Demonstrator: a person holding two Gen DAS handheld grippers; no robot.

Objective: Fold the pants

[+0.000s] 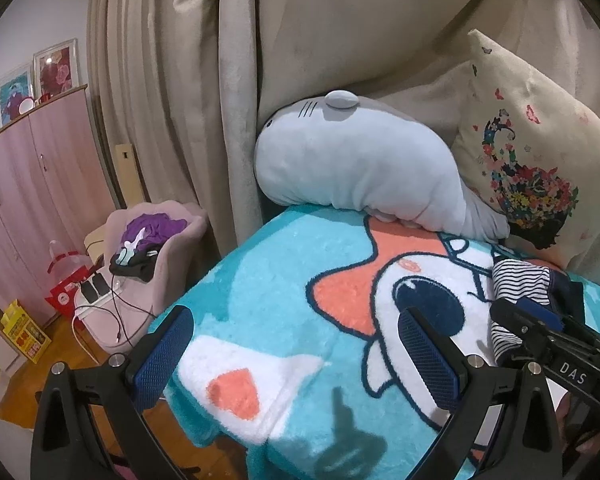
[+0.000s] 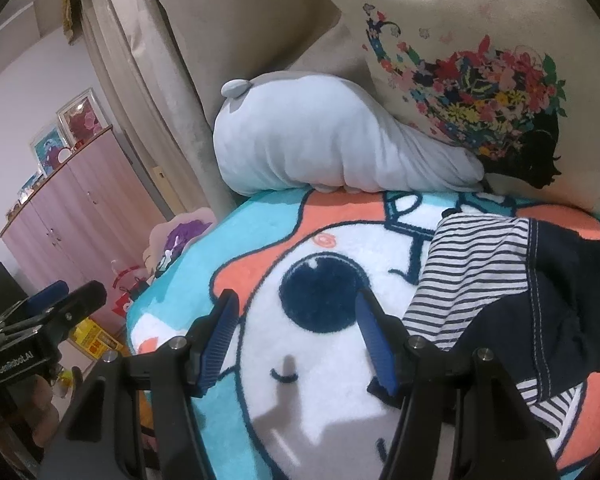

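Observation:
The pants point(image 2: 512, 280) are navy with a blue-and-white striped inside. They lie crumpled on the cartoon blanket point(image 2: 332, 248), just right of my right gripper's right finger. My right gripper point(image 2: 298, 340) is open over the blanket with nothing between its fingers. In the left wrist view the pants point(image 1: 520, 280) sit at the right edge, behind the right gripper point(image 1: 540, 328). My left gripper point(image 1: 296, 356) is open and empty above the blanket's point(image 1: 280, 280) front left part, well left of the pants. In the right wrist view the left gripper point(image 2: 52, 308) shows at the left edge.
A grey shark plush point(image 1: 352, 168) and a floral cushion point(image 1: 532, 152) lean against the beige curtain point(image 1: 300, 32) at the back. The bed's left edge drops to a wooden floor with a pink chair point(image 1: 152, 248) piled with clothes, cables and a pink wardrobe point(image 1: 36, 208).

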